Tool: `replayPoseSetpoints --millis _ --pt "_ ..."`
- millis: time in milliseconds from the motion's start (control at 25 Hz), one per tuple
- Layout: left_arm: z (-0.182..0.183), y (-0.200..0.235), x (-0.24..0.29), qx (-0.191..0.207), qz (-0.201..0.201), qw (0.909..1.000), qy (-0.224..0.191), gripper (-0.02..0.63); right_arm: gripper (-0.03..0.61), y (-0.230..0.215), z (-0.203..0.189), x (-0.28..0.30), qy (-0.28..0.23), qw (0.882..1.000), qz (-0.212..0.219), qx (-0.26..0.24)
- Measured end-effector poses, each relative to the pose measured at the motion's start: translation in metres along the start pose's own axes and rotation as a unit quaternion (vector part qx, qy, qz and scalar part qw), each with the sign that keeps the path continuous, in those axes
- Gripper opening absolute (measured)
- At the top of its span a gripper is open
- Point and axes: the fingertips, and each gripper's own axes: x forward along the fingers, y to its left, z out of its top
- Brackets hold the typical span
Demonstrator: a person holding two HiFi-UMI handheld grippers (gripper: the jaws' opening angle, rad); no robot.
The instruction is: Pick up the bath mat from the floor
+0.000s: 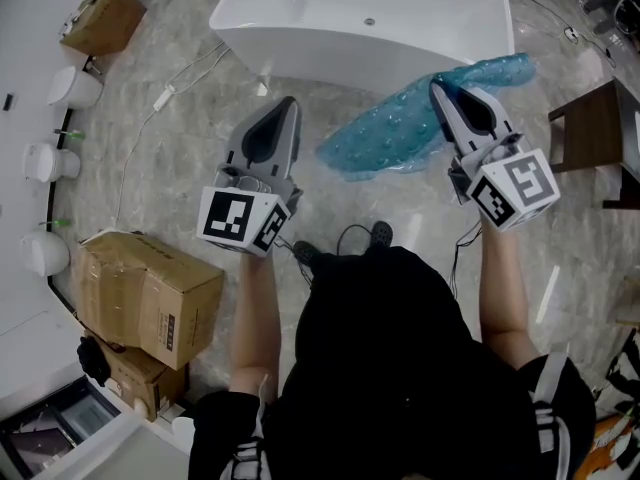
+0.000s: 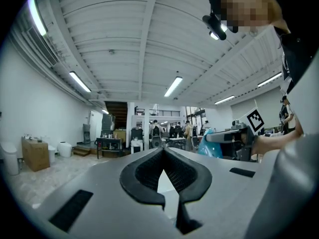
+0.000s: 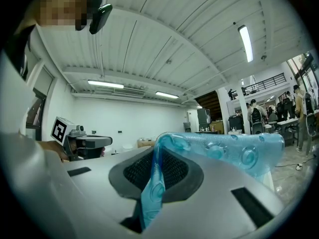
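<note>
Bath mat [image 1: 395, 128], translucent blue rubber dotted with suction cups, hangs before the white bathtub [image 1: 380, 18], one edge pinched in the right gripper [image 1: 447, 93]. Its long axis slopes toward the left gripper [image 1: 290, 103], whose jaws are closed on nothing, nearer the drooping end.

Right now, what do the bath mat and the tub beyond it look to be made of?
Bath mat: soft, translucent blue plastic or rubber, probably vinyl. It hangs limp from the right gripper, and its surface is studded with round suction-cup bumps.
Tub: glossy white and smooth, with bright highlights. It could be acrylic or enamelled; the look cannot settle which.
</note>
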Motion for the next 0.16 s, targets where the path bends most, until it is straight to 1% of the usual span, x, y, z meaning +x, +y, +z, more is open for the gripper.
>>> replayPoseSetpoints --millis 160 --pt "-0.0027 0.0038 -0.0007 0.000 0.003 1.0000 0.001 0.012 0.035 0.0006 0.0001 0.0001 0.000 1.000 0.000 -0.003"
